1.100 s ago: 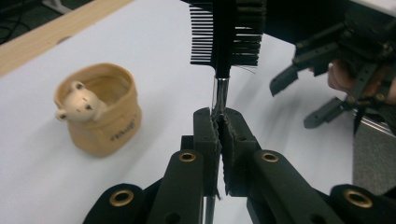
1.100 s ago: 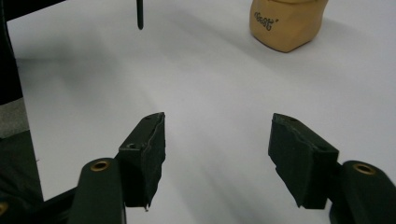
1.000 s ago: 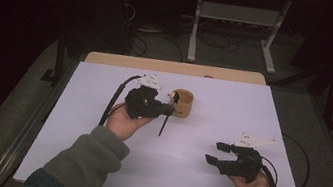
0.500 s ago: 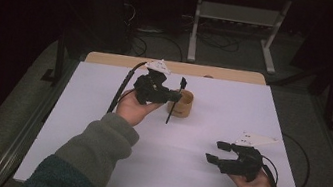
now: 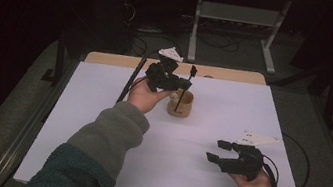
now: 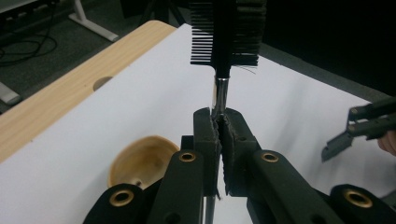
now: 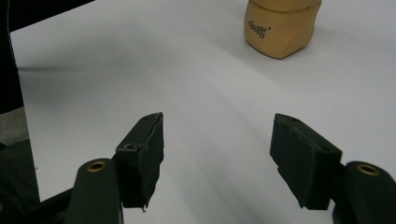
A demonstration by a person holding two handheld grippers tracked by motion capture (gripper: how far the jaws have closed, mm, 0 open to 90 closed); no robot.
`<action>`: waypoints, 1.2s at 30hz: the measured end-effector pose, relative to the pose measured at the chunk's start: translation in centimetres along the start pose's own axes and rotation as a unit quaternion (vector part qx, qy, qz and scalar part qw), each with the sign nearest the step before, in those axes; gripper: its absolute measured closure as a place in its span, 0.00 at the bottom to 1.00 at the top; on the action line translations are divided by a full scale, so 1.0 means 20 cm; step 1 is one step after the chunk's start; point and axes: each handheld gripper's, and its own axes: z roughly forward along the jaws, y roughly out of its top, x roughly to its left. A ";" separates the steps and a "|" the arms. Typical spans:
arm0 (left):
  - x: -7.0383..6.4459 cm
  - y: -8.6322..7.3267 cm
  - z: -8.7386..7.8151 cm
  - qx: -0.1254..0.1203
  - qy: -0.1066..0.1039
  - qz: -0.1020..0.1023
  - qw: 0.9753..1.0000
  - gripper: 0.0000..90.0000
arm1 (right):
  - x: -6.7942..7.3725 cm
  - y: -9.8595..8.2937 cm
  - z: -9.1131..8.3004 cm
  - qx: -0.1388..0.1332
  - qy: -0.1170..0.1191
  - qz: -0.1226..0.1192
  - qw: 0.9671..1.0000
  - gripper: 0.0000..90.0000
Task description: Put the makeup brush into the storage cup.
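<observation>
A small tan wooden cup [image 5: 180, 103] stands upright on the white table [image 5: 233, 104], left of centre. My left gripper [image 5: 182, 82] hovers just above it, shut on a thin black brush [image 5: 185, 87] with a comb head [image 6: 225, 32]. The brush hangs nearly upright, and its lower end reaches into the cup [image 6: 142, 161]. Its metal neck sits between the left gripper's [image 6: 219, 135] pads. My right gripper [image 5: 215, 151] rests low at the front right, open with nothing between its fingers [image 7: 142, 149]. The cup [image 7: 280, 25] shows ahead of the right gripper [image 7: 217, 158].
A wooden strip [image 5: 228, 74] with a round hole [image 6: 103, 83] runs along the table's far edge. A white desk frame [image 5: 237, 18] and cables stand on the floor behind. Metal rails [image 5: 59, 56] flank the table.
My left gripper has carried the brush farther back and higher, tipping it more upright over the cup. The right gripper has stayed put.
</observation>
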 end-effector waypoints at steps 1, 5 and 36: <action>0.01 0.01 0.01 0.000 0.003 0.000 1.000 0.95 | 0.00 0.00 0.00 0.000 0.000 0.000 1.000 0.37; 0.03 0.04 0.03 0.006 0.010 0.002 1.000 0.95 | -0.01 0.00 -0.01 -0.003 0.000 0.000 1.000 0.37; 0.15 0.09 0.30 0.030 0.057 -0.025 0.998 0.95 | -0.02 0.00 -0.02 -0.013 0.000 0.004 1.000 0.36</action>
